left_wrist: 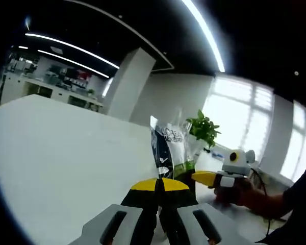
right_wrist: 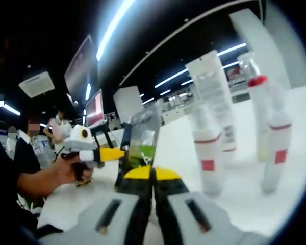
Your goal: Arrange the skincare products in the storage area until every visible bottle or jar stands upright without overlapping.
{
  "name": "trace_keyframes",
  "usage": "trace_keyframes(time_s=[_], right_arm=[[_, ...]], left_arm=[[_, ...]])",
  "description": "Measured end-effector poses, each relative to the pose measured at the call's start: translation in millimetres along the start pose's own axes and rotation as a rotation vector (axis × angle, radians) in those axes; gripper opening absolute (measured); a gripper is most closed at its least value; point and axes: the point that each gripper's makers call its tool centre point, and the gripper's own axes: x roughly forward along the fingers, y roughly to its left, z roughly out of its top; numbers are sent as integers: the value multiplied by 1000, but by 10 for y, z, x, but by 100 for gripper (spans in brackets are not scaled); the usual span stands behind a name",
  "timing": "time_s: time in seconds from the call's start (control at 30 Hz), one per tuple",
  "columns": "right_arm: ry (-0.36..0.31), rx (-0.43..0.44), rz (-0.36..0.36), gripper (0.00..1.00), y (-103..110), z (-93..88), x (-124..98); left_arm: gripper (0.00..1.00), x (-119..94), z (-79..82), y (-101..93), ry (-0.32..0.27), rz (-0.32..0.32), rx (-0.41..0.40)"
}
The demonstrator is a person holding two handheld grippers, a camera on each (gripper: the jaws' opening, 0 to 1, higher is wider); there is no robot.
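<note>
In the left gripper view, the left gripper has its yellow-tipped jaws pressed together with no gap between them, just in front of a clear plastic pouch with dark printing and a green lower part. The pouch stands on the white table, and whether the jaw tips touch it cannot be told. The right gripper comes in from the right, held by a hand, its yellow tip pointing at the lower part of the pouch. A potted green plant rises behind the pouch.

In the right gripper view, the right gripper likewise has its jaws closed against each other, nothing between them, right before the pouch. The left gripper enters from the left in a hand, its yellow tip close to the side of the pouch. To the right on the table stand upright white bottles with red bands: one bottle nearer the middle, a slim bottle with a red cap and another bottle beside it, apart from one another. A tall white box stands behind them.
</note>
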Motion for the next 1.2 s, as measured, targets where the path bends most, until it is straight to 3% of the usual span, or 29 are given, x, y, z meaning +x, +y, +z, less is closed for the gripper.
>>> trace_keyframes(time_s=[0.53, 1.0, 1.2], right_arm=[[60, -51, -83, 0, -148, -102, 10], [140, -222, -151, 0, -231, -220, 83], [194, -321, -184, 1, -254, -304, 104]], left_arm=[[0, 156, -78, 136, 35, 9, -26], [1, 240, -181, 243, 80, 44, -1], [1, 273, -253, 295, 127, 81, 49]])
